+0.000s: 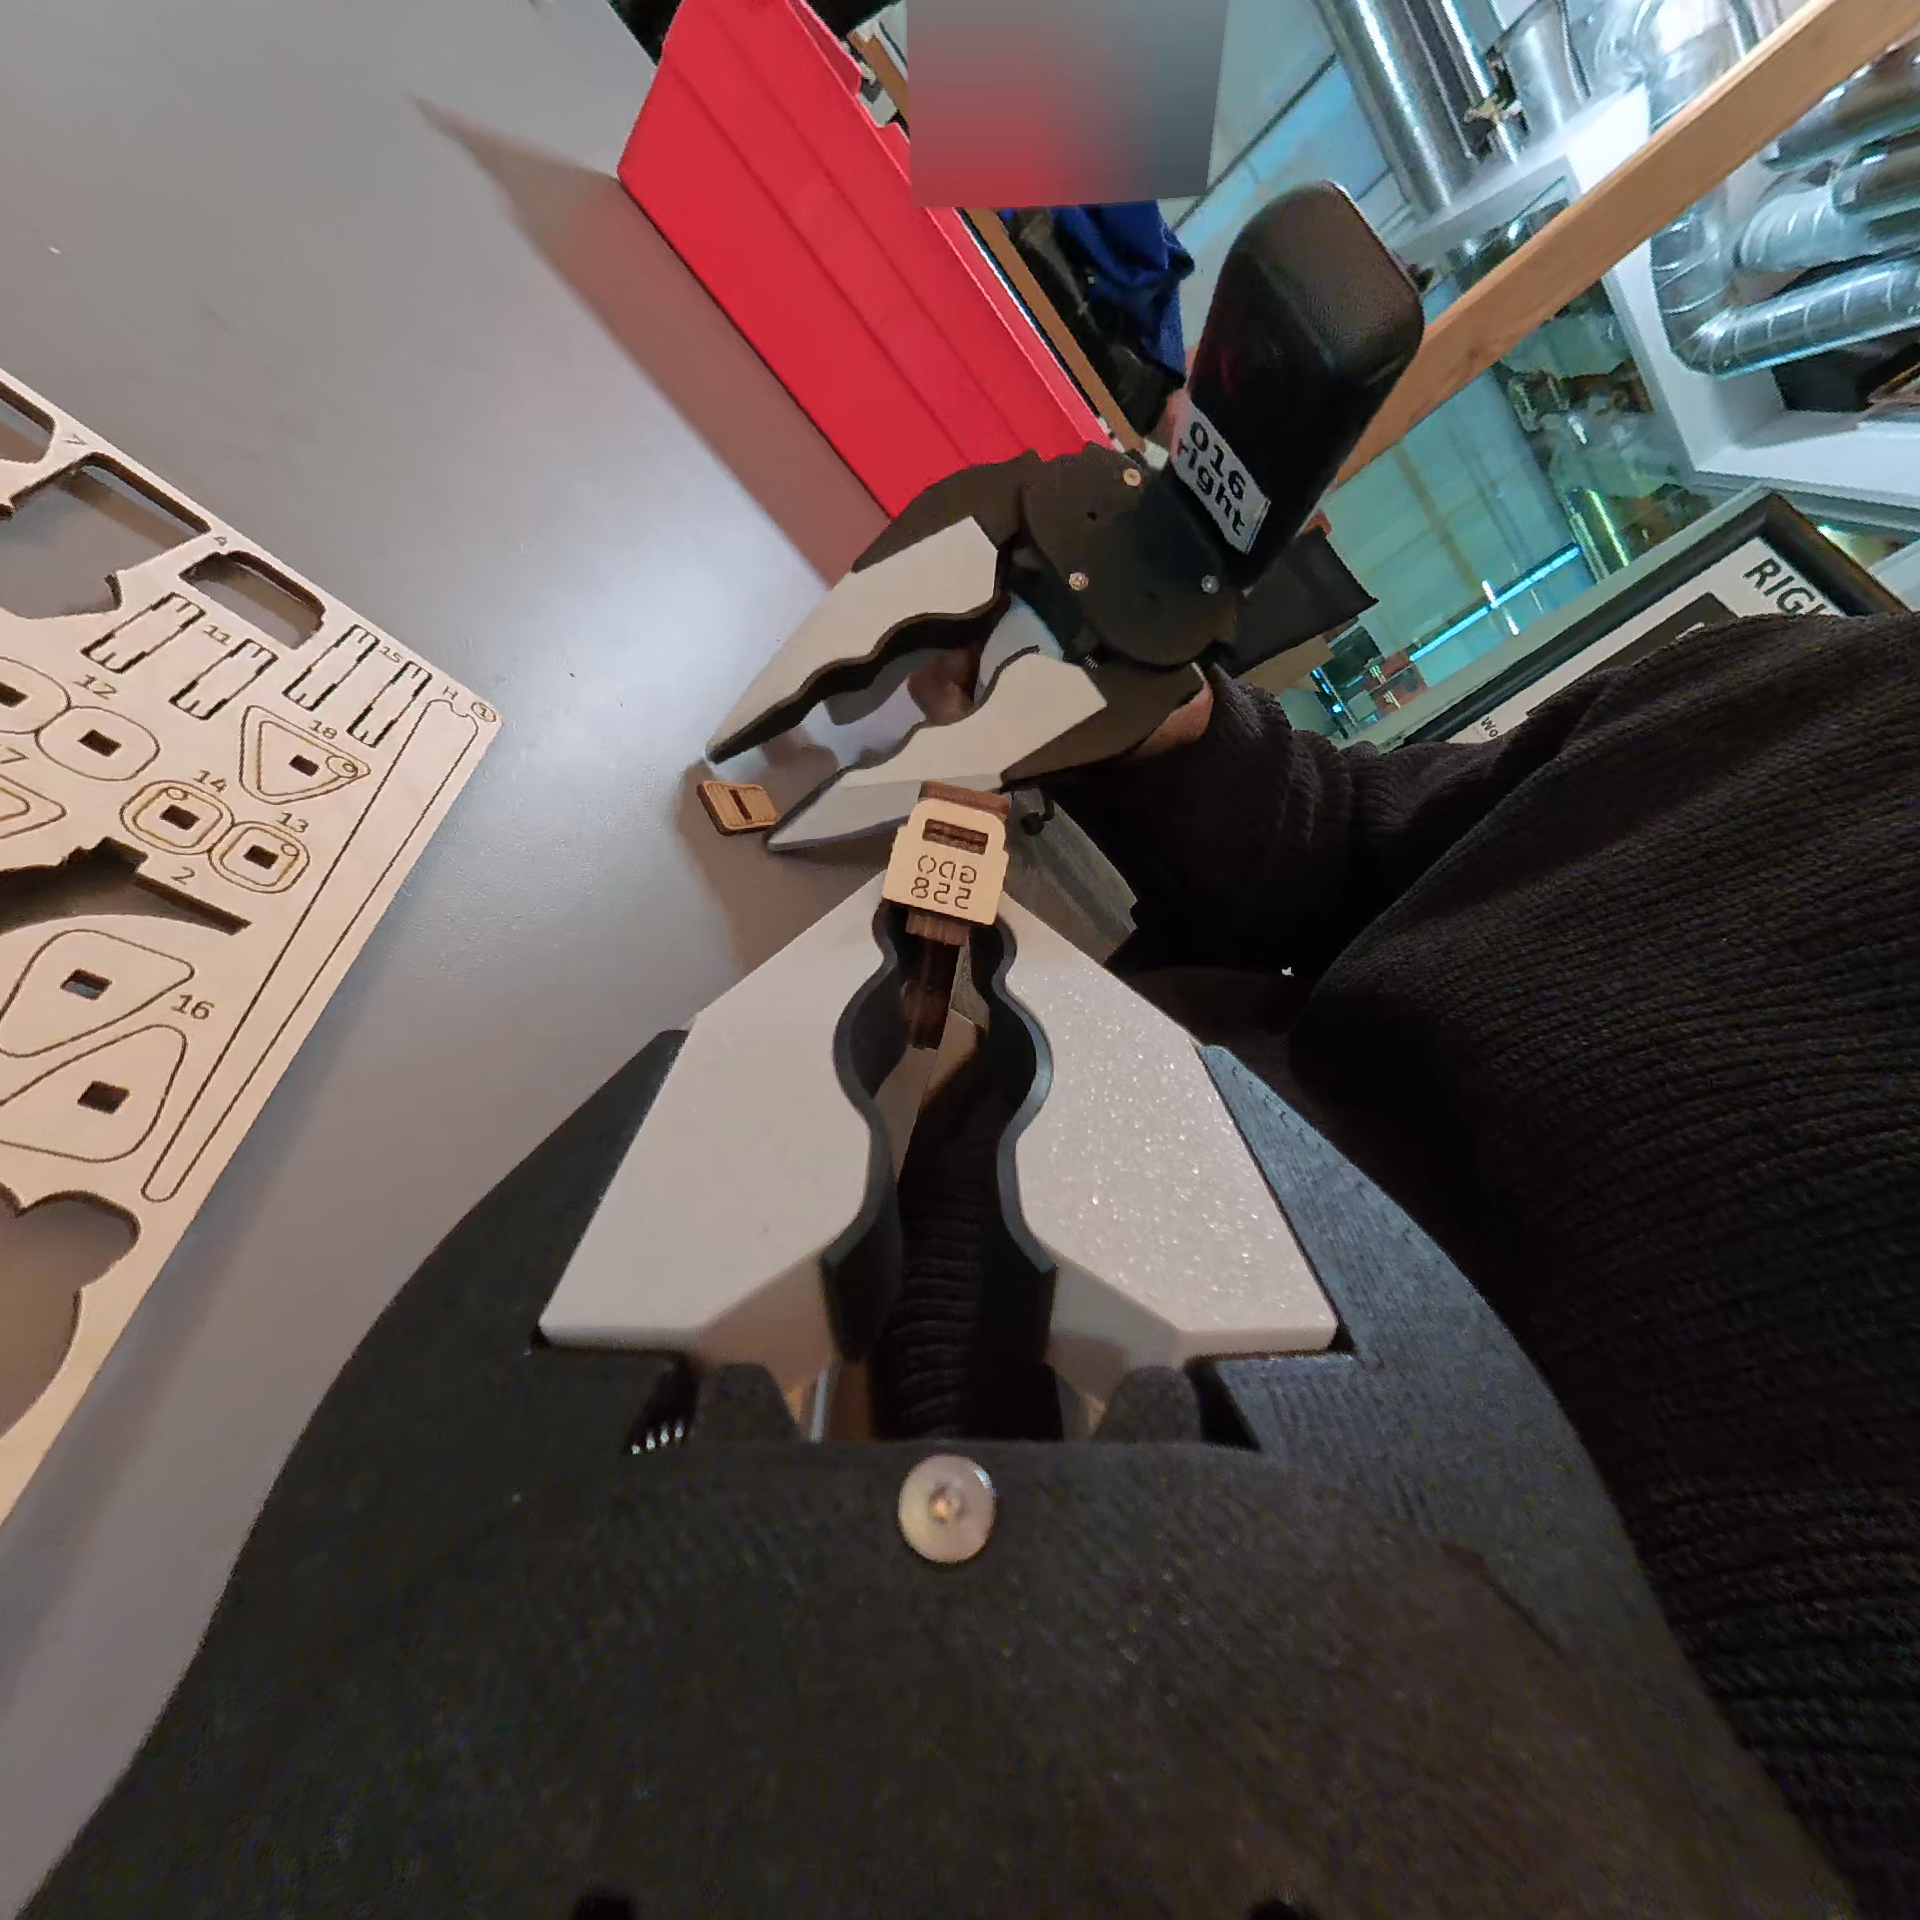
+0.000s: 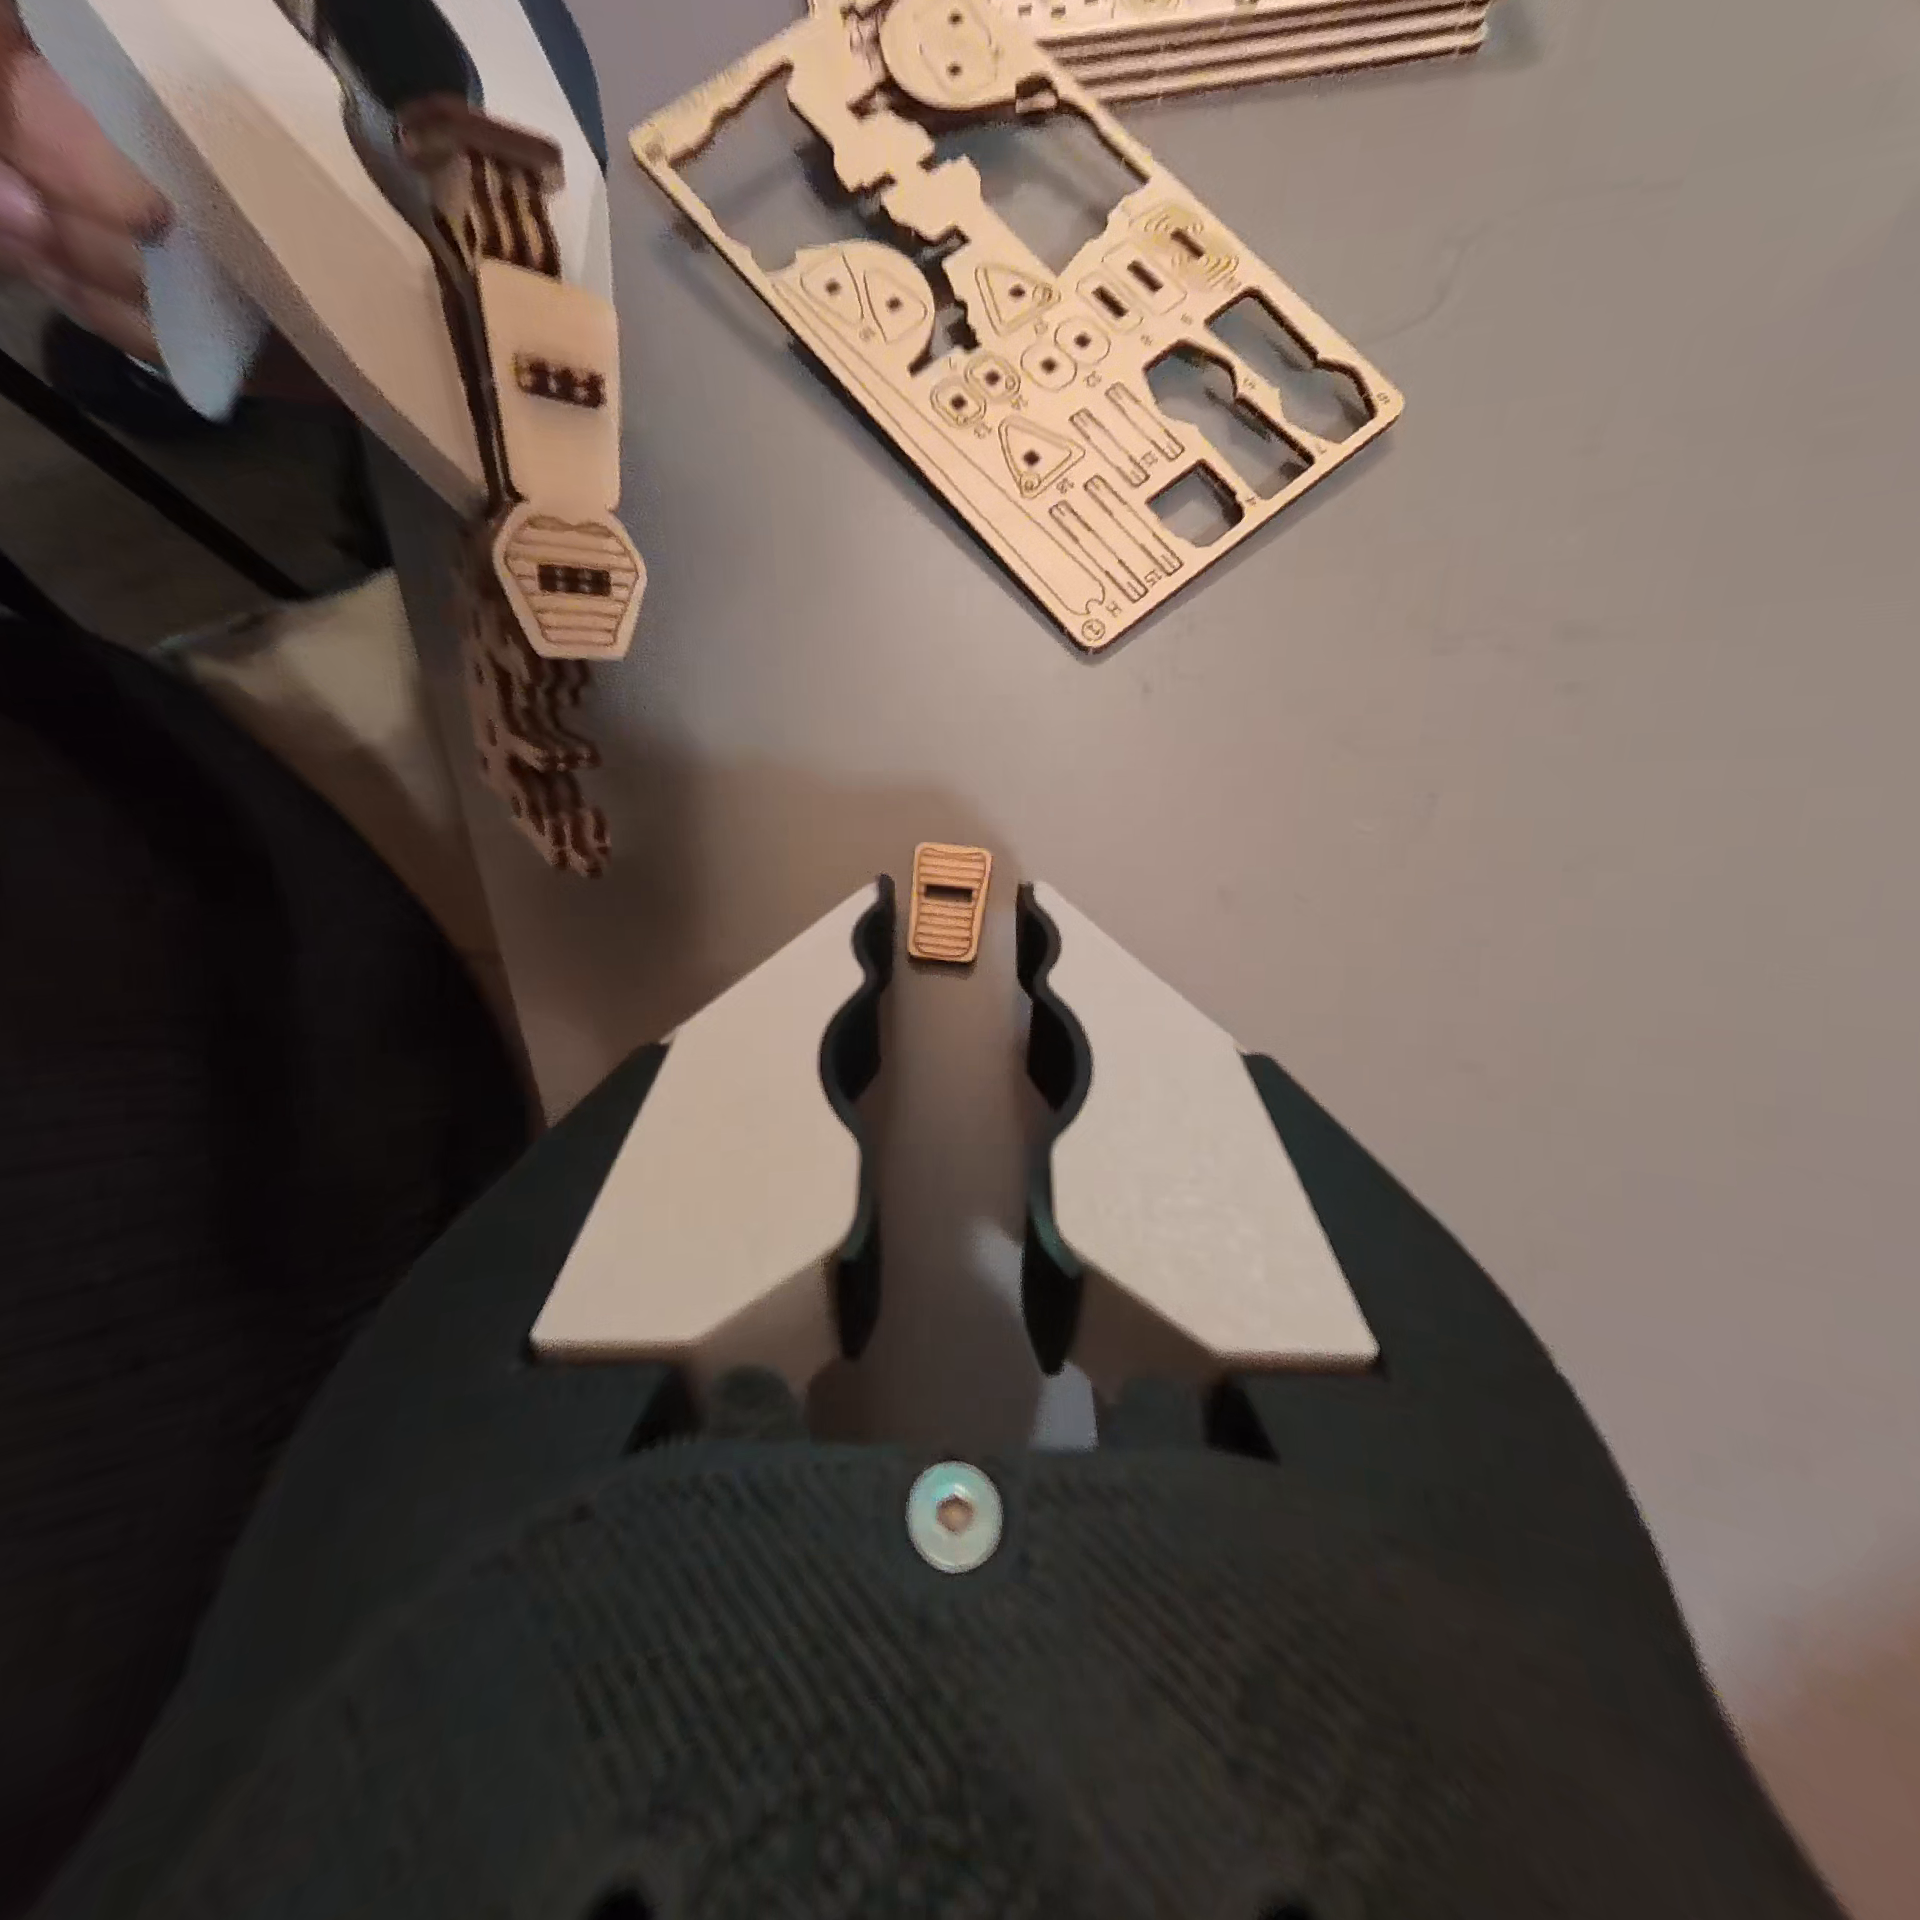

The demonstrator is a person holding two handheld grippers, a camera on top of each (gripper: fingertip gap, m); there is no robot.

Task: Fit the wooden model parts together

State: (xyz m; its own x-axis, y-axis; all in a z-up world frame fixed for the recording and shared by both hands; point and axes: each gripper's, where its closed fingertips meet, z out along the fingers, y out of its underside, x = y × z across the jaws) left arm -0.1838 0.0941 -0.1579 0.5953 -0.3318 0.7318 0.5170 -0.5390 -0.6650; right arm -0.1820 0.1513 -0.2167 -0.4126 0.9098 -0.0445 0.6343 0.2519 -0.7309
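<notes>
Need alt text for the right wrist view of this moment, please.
The open right claw hovers over a small slotted wooden piece lying on the grey table. At upper left the left claw grips a partly built wooden model; a punched-out wooden parts sheet lies beyond.

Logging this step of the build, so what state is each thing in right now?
Left claw: shut on the wooden assembly, held off the table.
Right claw: open, straddling the small slotted piece.
Small slotted piece: flat on the table, not gripped.
Parts sheet: flat, several parts already punched out.
</notes>
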